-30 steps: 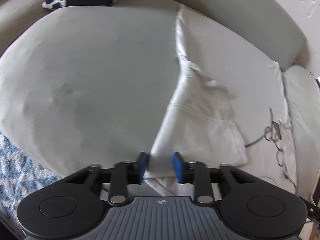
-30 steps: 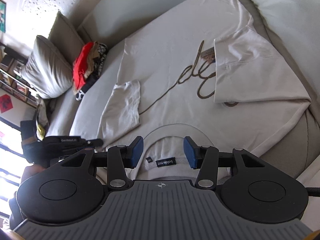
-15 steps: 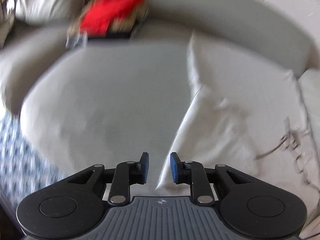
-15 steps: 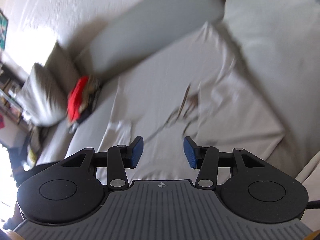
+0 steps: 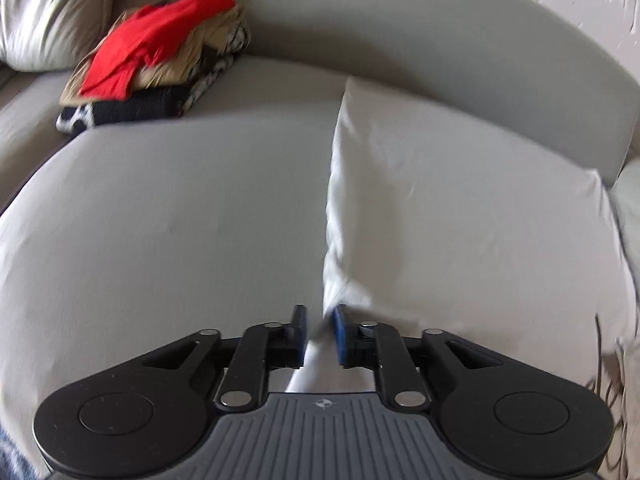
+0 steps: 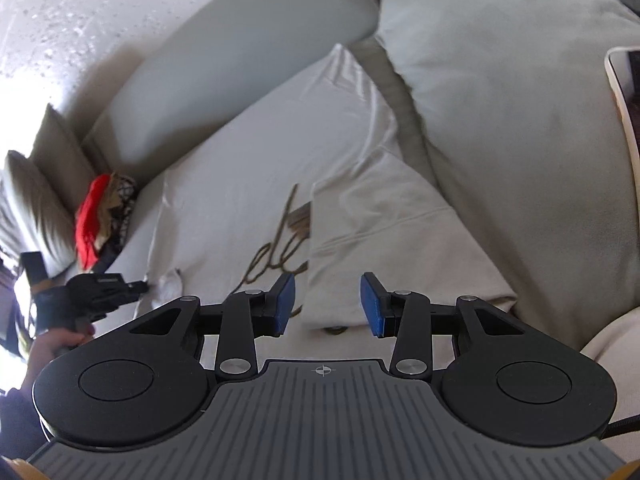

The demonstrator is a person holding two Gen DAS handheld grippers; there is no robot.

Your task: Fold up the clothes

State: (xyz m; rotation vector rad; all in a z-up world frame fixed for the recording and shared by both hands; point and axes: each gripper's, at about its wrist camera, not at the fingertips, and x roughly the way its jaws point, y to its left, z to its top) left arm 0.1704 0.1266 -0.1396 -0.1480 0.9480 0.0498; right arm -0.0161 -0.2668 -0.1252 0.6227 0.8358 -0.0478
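Observation:
A white T-shirt (image 5: 460, 220) with a dark script print (image 6: 280, 256) lies spread on the grey sofa seat (image 5: 160, 220). My left gripper (image 5: 321, 334) is shut on the shirt's left edge, and a strip of white cloth runs between its blue pads. In the right wrist view the left gripper (image 6: 142, 286) sits beside a bunched bit of that edge. My right gripper (image 6: 328, 304) hovers over the lower edge of the folded-in sleeve (image 6: 380, 224). Its jaws are closing, and the pads do not touch the cloth.
A pile of folded clothes (image 5: 160, 52) topped with red cloth sits at the back left, beside a pillow (image 5: 44, 20). The back cushion (image 5: 400, 40) runs behind the shirt. A large cushion (image 6: 500, 100) rises to the right, with a white-edged flat device (image 6: 624, 100) beyond. A hand (image 6: 52, 344) holds the left gripper.
The left gripper has narrowed onto the shirt's edge and swung so the clothes pile shows more. The right gripper has moved from the collar to the folded sleeve, its jaws a little narrower.

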